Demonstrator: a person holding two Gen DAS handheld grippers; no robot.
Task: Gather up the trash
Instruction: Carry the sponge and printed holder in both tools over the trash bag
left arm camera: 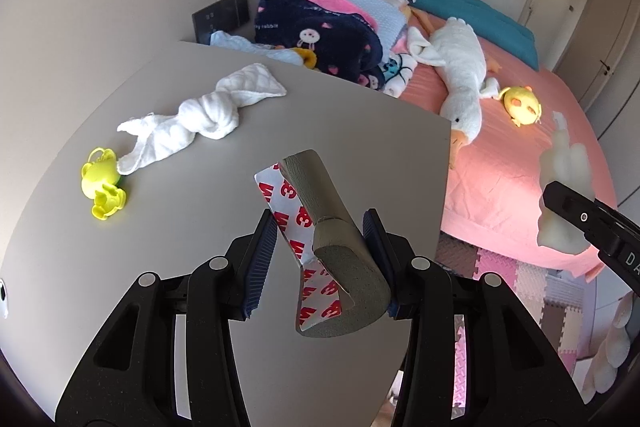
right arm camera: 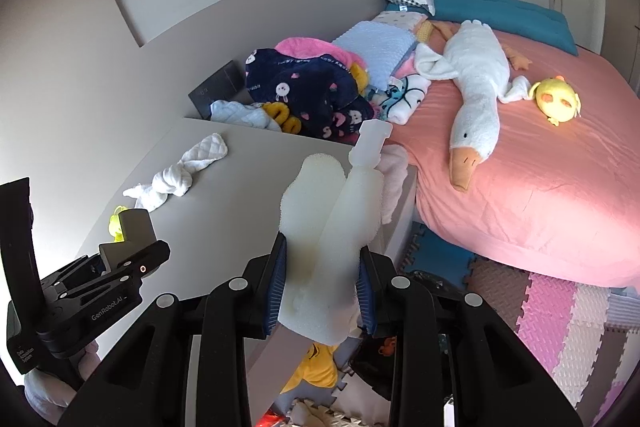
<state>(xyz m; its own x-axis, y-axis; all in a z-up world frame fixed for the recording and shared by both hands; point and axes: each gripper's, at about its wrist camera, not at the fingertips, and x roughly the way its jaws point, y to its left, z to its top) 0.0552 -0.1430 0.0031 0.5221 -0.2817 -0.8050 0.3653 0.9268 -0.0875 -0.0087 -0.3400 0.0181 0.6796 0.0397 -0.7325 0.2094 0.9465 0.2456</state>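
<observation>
Left gripper pinches a grey foam guard above the table, right gripper clamps white foam off its edge, both scraps apparently lifted for disposal.

Bare tabletop ahead; knotted white cloth and yellow toy crowd its left.

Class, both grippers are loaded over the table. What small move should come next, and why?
Probably carry both pieces off the table toward a bin, which is not in view. The left gripper is shut on the grey foam corner guard, the right gripper on the white foam piece, so neither can pick more.
</observation>
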